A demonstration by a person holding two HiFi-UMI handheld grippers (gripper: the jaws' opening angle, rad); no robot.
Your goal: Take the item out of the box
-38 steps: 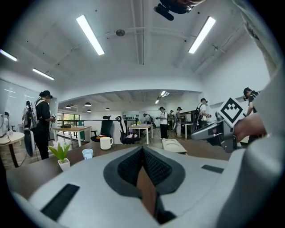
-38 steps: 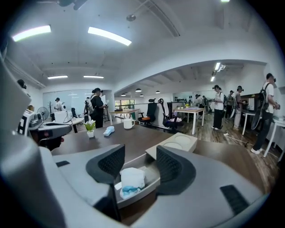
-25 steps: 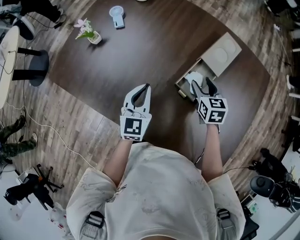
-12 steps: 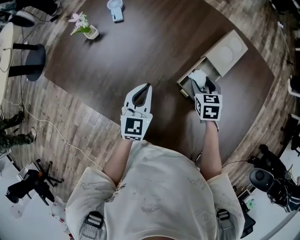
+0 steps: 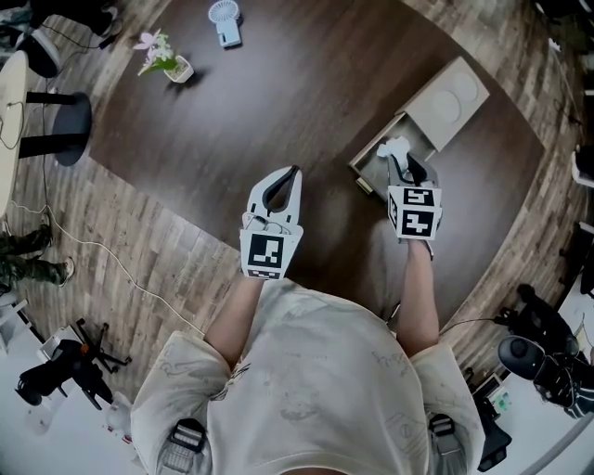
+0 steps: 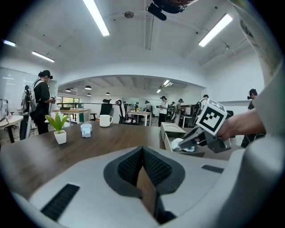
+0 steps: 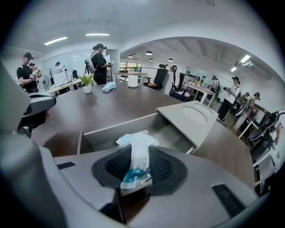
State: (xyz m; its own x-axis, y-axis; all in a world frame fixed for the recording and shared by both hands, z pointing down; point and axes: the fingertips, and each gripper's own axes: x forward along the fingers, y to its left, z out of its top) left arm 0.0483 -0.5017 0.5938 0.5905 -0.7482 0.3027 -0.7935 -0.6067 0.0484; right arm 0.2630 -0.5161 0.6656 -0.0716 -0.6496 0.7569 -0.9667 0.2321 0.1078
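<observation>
While the right gripper [image 7: 136,152] closes its jaws on the soft white-and-blue packet [image 7: 137,143], its long axis lies along them, far end toward the open grey drawer box [image 7: 116,129].

Dark wood table [image 5: 278,102], rounded edge. At the far end a small potted plant [image 5: 165,57] and a white-blue handheld fan [image 5: 224,20], near each other but not touching. White mug [image 6: 105,120] on the table behind them. Black chair [image 5: 58,119] at the table's left side. Wood plank floor [image 5: 139,232]. Black camera gear [image 5: 56,371] lower left. Person standing [image 6: 43,100] in the background. Strip light [image 6: 95,17] on the ceiling.
</observation>
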